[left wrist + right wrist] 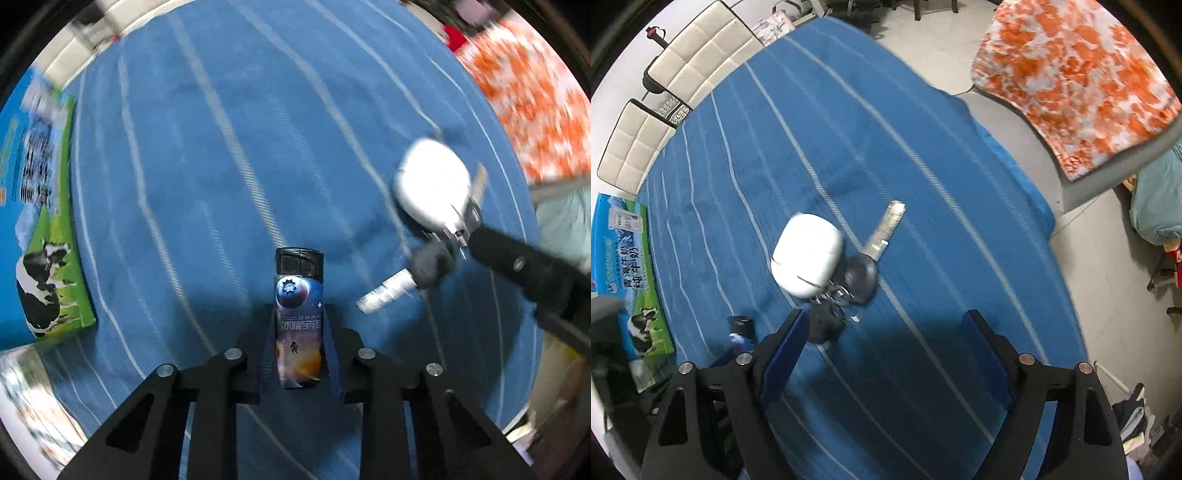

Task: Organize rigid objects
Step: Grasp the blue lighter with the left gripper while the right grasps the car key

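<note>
left gripper clamps the bottle — right gripper spread wide.

Chinese lettering runs across the label of the small bottle with the blueberry and astronaut print, reading 冰耀宇宙, with a smaller line above it too blurred to read. On the milk carton with the cow picture, big white characters end in 纯牛奶; the column beside them stays unclear, as does the small label panel near its top
</note>
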